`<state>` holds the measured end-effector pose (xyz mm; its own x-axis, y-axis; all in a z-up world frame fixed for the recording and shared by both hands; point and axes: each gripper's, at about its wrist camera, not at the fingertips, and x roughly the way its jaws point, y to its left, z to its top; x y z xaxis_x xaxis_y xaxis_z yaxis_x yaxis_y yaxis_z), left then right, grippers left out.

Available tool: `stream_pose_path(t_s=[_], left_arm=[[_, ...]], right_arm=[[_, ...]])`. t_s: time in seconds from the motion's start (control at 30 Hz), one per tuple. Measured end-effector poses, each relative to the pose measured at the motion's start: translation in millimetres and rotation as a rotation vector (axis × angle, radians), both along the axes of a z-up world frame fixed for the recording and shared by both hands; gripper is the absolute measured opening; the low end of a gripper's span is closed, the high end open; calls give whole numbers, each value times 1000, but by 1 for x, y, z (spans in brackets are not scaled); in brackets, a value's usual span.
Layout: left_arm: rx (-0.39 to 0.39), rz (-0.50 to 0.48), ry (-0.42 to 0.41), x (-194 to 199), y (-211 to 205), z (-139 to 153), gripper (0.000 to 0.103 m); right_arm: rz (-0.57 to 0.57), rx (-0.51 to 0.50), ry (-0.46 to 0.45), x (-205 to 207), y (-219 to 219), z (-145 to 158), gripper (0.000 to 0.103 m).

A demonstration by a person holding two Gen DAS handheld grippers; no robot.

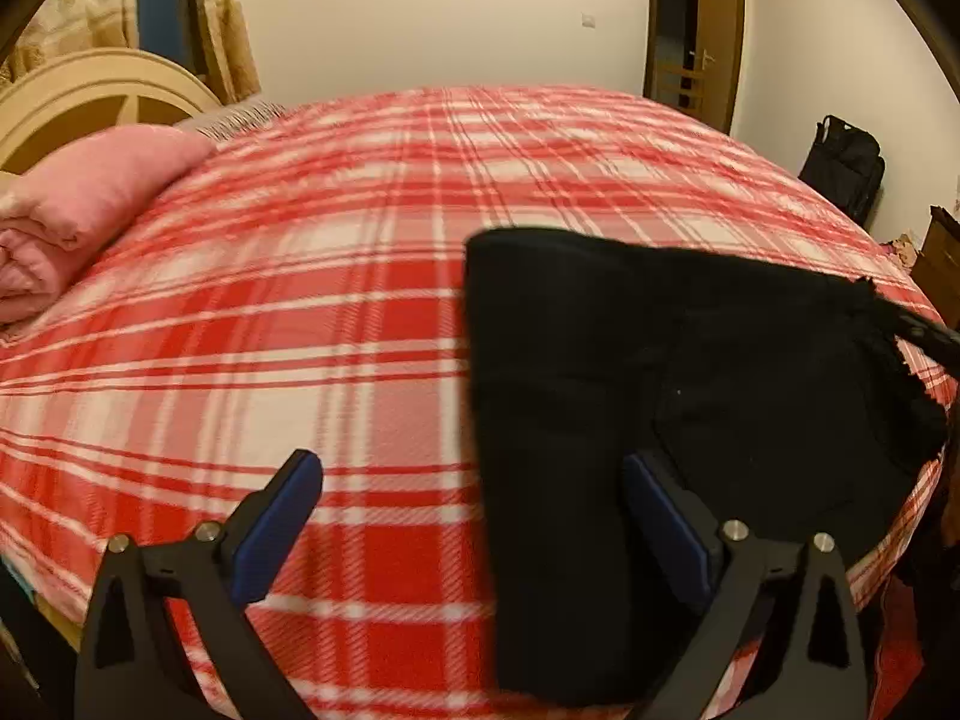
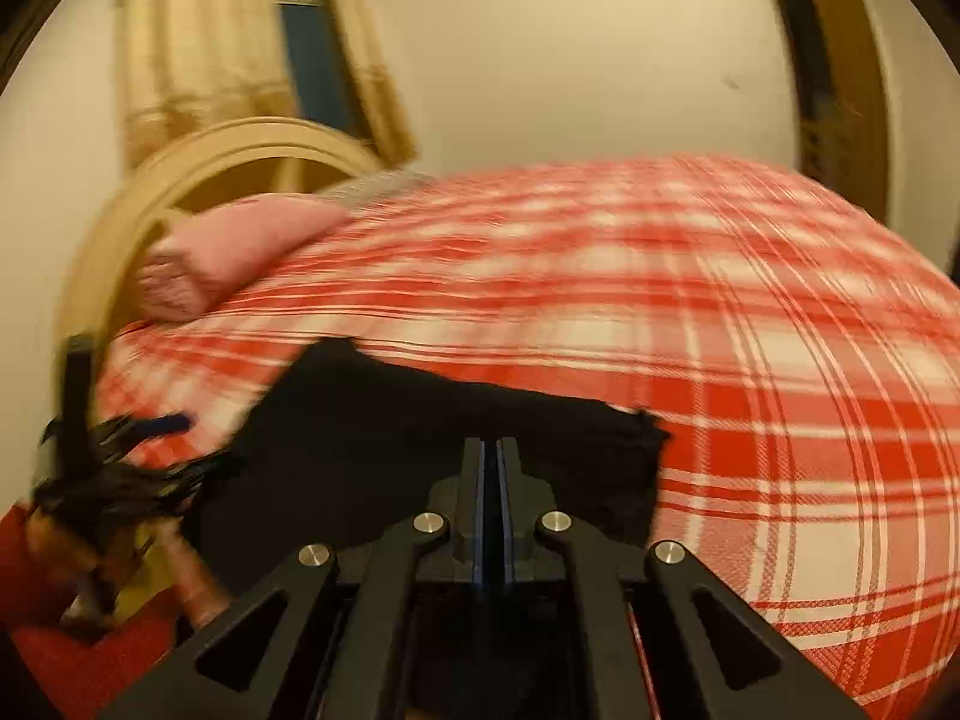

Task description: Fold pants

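The left claw (image 1: pixel 474 480) stands released, its two blue-padded fingers (image 1: pixel 282 516) spread wide; the black pants (image 1: pixel 630 420) lie between and beyond them, covering the space toward the right-hand finger, with the near edge of the cloth hanging over the bed's side below the claw. The right claw (image 2: pixel 492 462) is clenched, pads pressed together; its tips sit over the near part of the pants (image 2: pixel 420 438), but whether cloth is pinched between them cannot be told. The folded garment spreads ahead and to the left of that claw on the red plaid bedspread (image 2: pixel 750 360). Farther off to the left lie a pink pillow (image 1: pixel 90 192) and the cream headboard (image 1: pixel 96 96); a dark bag (image 1: pixel 846 165) stands far right by the wall.
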<state>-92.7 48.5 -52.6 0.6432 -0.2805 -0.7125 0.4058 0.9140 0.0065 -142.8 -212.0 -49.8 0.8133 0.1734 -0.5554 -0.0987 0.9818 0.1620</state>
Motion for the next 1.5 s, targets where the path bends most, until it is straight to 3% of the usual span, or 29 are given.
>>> stream_pose_path(t_s=[0.13, 0.27, 0.4, 0.5, 0.57, 0.6, 0.63, 0.93, 1.13, 1.23, 1.33, 1.43, 1.5], left_arm=[[-12, 13, -42, 9, -3, 14, 102], [-33, -2, -25, 20, -21, 17, 102], [12, -21, -1, 25, -42, 9, 102], [60, -29, 6, 26, -54, 5, 102], [84, -28, 11, 27, -59, 2, 102], [88, -26, 13, 26, -60, 1, 102], [89, -24, 16, 27, -60, 0, 102], [72, -1, 55, 29, -59, -4, 103], [44, -15, 70, 30, -60, -4, 103], [-22, -21, 151, 36, -58, -10, 103], [-88, -9, 255, 42, -55, -18, 103], [-133, -21, 293, 43, -50, -18, 103], [-152, -26, 300, 43, -47, -18, 103]], right_arm=[[29, -70, 70, -13, 11, -13, 4], [-56, -17, 185, -9, -6, -46, 4], [-56, 5, 167, -16, -8, -35, 4], [-71, 74, 79, -22, -13, -13, 6], [-113, 127, 46, -23, -21, -4, 34], [-139, 141, 33, -25, -24, -2, 68], [-173, 155, 9, -27, -28, -2, 83], [-266, 235, 105, -21, -50, -28, 83], [-305, 286, 108, -16, -65, -39, 83], [-293, 329, 135, -7, -65, -54, 83], [-298, 278, 161, -2, -56, -64, 83], [-294, 227, 165, 0, -49, -64, 83], [-300, 244, 160, -3, -50, -65, 83]])
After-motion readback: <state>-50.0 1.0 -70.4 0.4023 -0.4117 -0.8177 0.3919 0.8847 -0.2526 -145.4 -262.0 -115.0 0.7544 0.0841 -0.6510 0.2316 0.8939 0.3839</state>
